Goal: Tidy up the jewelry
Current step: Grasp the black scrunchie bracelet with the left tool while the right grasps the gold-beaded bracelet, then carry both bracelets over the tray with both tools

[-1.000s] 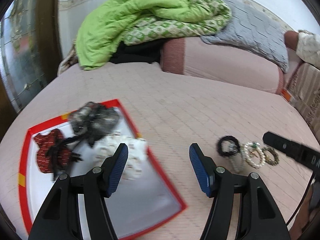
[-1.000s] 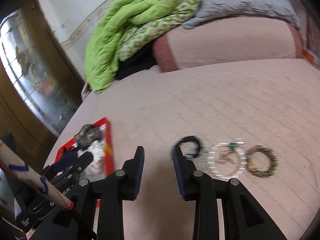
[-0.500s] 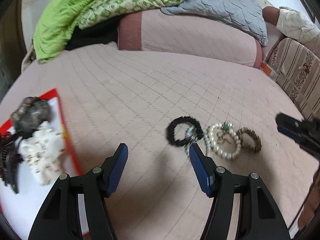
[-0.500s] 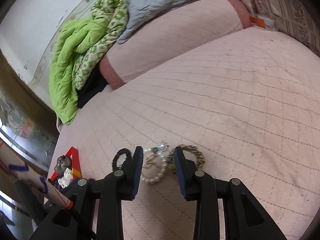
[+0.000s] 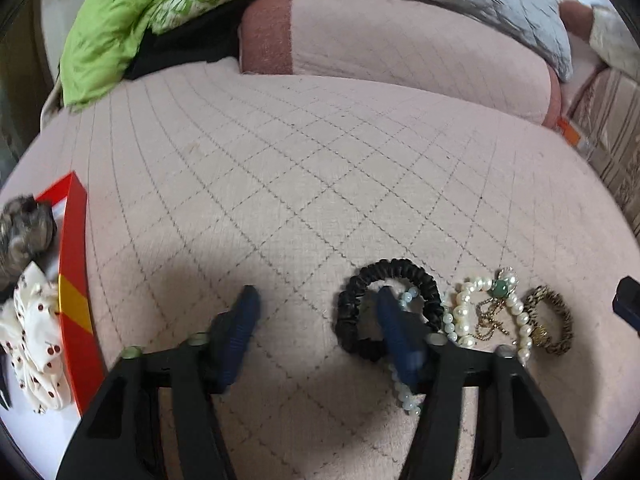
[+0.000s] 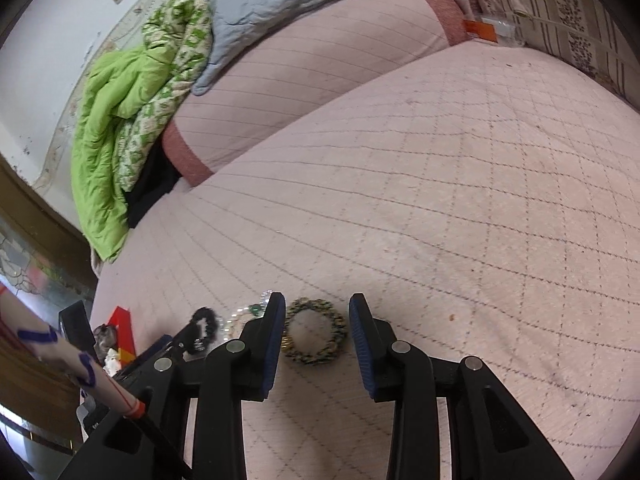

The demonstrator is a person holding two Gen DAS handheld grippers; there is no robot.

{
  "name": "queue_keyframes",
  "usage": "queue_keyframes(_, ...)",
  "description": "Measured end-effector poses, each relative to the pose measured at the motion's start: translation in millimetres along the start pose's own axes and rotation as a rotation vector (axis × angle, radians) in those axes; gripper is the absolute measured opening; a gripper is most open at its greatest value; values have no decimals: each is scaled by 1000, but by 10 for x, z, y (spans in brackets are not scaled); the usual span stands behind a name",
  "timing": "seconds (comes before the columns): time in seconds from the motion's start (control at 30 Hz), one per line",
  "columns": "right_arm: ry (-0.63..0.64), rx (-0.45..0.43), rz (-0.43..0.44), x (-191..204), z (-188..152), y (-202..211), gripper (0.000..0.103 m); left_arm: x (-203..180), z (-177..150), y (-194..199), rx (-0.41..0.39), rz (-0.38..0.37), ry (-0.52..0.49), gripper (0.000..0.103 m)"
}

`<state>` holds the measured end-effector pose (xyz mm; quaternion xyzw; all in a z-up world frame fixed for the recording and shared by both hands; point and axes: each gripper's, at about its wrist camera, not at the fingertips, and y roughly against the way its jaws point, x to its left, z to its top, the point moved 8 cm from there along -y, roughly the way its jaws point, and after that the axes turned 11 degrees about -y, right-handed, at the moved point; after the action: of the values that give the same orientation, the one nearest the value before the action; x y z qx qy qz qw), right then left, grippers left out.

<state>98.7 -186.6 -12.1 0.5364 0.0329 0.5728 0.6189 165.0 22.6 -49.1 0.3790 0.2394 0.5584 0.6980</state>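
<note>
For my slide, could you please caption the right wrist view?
Right hand-held gripper open, straddling a beaded bracelet on the pink quilt.

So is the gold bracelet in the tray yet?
No. The gold bracelet lies flat on the bed, between the right gripper's open fingers, unpinched.

The right hand-held gripper (image 6: 317, 322) hangs low over the pink quilted bed (image 6: 440, 208), its blue pads apart on either side of a gold-and-black bracelet (image 6: 316, 330). Left of it lie a pearl bracelet (image 6: 236, 320) and a black scrunchie (image 6: 205, 326).
</note>
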Motion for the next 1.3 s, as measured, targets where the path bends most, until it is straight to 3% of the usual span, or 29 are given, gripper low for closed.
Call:
queue_keyframes(0.07, 20, 18, -26, -22, -13, -66, 36, -54, 17, 23, -14, -27, -30, 13)
queue_keyframes(0.1, 30, 36, -37, -30, -35, -115, 36, -71, 12, 38, -15, -34, -41, 8)
queue_keyframes(0.3, 87, 91, -82, -44, -145, -349, 36, -126, 15, 251, -64, -94, -70, 8)
queue_keyframes(0.4, 157, 91, -144, -38, -182, -487, 36, -161, 23, 414, -98, -114, -75, 8)
queue_keyframes(0.53, 225, 76, -209, -39, -170, -534, 10, -176, 38, 556, -134, -115, -99, 8)
queue_keyframes(0.57, 211, 74, -206, -38, -159, -517, 8, -159, 52, 569, -140, -115, -97, 8)
queue_keyframes(0.8, 186, -97, -100, 248, 56, -62, 7, 35, 128, 682, -186, -113, -41, 8)
queue_keyframes(0.9, 173, -160, 27, 444, 96, 134, 7, 70, 130, 726, -195, -105, -37, 8)
queue_keyframes(1.0, 212, -218, 95, 639, 73, 301, 7, 110, 133, 743, -202, -99, -32, 8)
queue_keyframes(1.3, 243, -198, 165, 959, -86, 257, 7, 278, 40, 875, -218, -58, -17, 8)
